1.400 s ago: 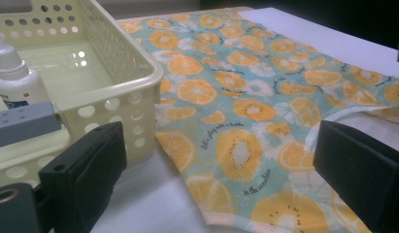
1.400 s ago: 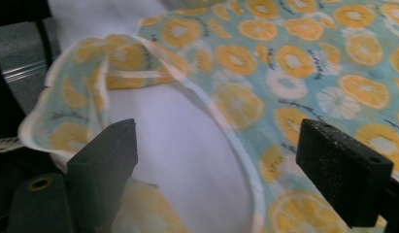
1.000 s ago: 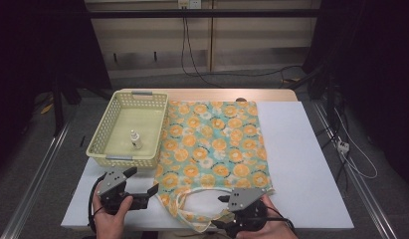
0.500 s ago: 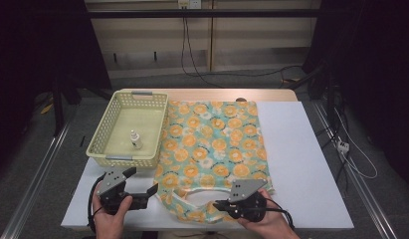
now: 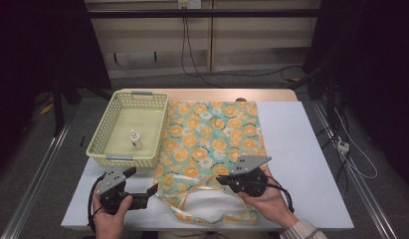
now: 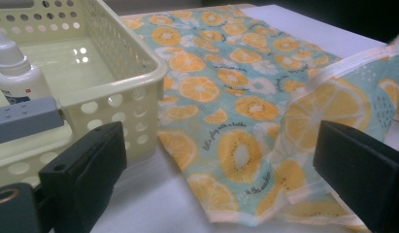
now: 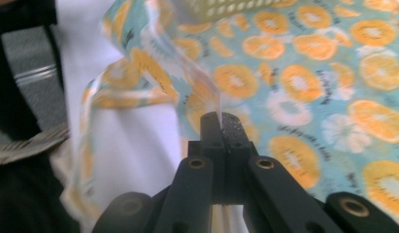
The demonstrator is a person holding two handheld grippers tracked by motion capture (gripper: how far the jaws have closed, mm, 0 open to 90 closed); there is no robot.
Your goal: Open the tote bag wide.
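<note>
Right gripper point(image 5: 223, 180): jaws pressed together on the bag handle point(image 7: 212, 92), a pale strap running up from between the pads; they had just been closing on it.
Right hand point(image 5: 264, 195): came in from 6 o'clock and gripped the tool body from below, jaws pointing toward 9 o'clock across the bag's mouth.
Left gripper point(image 5: 153, 190): jaws spread wide, nothing between the pads, aimed toward 3 o'clock at the bag's near-left corner.
Left hand point(image 5: 111, 215): low at 7 o'clock on the table point(image 5: 311, 149), wrapped around the tool.
Fabric bag point(image 5: 212, 139): flat on the table, orange-slice print on teal, long axis running 12 to 6 o'clock, mouth and handles at the 6 o'clock end.
Right gripper view: showed the strap pinched between the pads, and a striped sleeve point(image 7: 32, 141) at 8 o'clock.
Left gripper view: showed small script printed on the fabric bag point(image 6: 245, 97) and the near corner lifted off the table.
Basket point(image 5: 100, 144): at 9 o'clock of the bag, just beside it, holding a small white bottle point(image 5: 136, 140) that stood upright.
</note>
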